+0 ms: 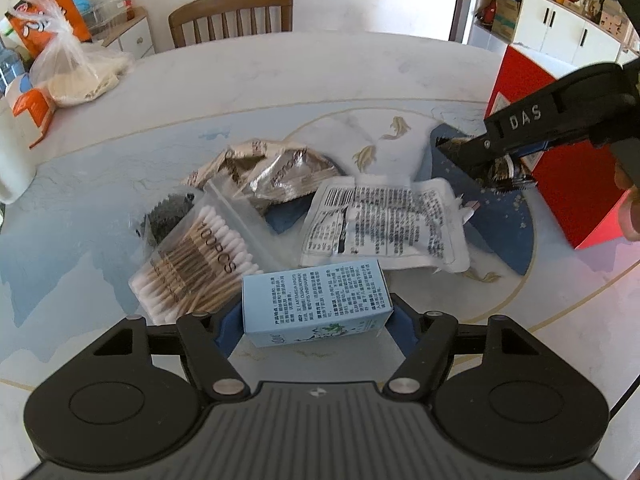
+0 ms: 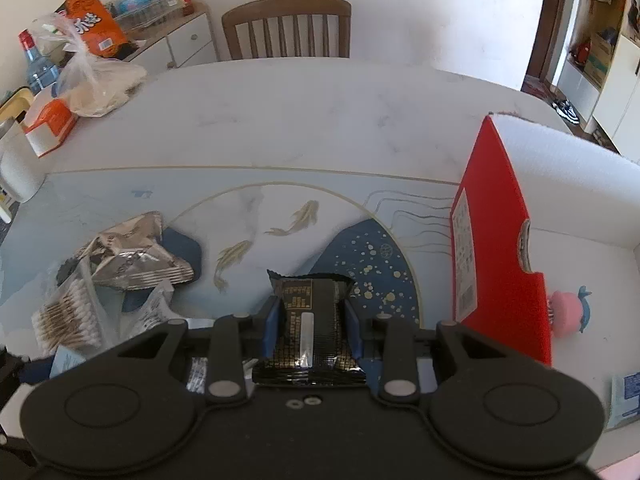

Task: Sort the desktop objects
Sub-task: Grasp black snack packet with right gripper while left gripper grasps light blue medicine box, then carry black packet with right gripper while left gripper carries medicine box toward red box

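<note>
While the left gripper [image 1: 316, 312] clamps the stiff, light blue box [image 1: 316, 304] by its sides low over the table [image 1: 280, 64], the right gripper [image 2: 312, 324] pinches the crinkly, slippery black packet [image 2: 310, 320] mid-body, just beside the red box [image 2: 496, 240].

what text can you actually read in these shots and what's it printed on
"100PCS": on the cotton swab bag.
"DAS": on the right gripper, seen from the left wrist.
Light blue box in the left gripper, white sachet, black packet, red box label, orange carton: print too small or blurred.
</note>
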Demonstrator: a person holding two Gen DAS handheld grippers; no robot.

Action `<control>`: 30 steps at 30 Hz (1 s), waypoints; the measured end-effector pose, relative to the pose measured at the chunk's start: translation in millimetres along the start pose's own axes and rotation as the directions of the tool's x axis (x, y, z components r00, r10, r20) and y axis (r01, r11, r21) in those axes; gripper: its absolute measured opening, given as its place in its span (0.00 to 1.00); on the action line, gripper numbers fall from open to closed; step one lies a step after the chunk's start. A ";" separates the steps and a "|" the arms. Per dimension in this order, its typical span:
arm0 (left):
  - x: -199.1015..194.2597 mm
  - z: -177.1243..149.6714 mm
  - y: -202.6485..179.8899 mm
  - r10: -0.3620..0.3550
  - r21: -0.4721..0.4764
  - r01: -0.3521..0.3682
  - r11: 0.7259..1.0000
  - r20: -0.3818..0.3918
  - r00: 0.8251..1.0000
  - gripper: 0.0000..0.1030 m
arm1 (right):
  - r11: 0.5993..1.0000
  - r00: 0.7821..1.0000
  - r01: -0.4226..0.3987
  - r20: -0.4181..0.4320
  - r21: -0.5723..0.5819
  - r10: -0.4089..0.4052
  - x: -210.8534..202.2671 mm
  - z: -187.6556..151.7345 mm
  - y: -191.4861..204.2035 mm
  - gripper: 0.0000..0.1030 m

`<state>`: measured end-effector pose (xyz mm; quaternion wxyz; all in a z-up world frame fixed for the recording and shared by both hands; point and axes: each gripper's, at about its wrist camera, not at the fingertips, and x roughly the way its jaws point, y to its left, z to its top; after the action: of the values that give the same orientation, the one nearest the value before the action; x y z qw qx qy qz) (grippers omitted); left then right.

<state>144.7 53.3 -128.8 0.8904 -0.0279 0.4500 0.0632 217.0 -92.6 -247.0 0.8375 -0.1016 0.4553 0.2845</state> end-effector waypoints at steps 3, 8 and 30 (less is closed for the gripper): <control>-5.1 2.2 -1.7 -0.006 0.006 0.006 1.000 0.011 1.000 0.70 | 1.000 1.000 -0.013 0.010 -0.004 0.013 -7.6 -1.1 2.2 0.32; -13.3 6.9 -3.2 -0.017 0.008 0.017 1.000 0.020 1.000 0.70 | 1.000 0.999 -0.026 0.026 -0.003 0.026 -21.7 -2.4 2.9 0.32; -55.3 43.9 -26.3 -0.135 0.079 0.130 0.988 0.056 0.989 0.70 | 0.993 0.988 -0.103 0.119 0.057 0.096 -100.2 -18.6 -19.5 0.32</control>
<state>150.9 27.1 -58.4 0.9064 -0.0225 0.4217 -0.0123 172.6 -155.0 -177.0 0.8501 -0.0359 0.4191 0.3169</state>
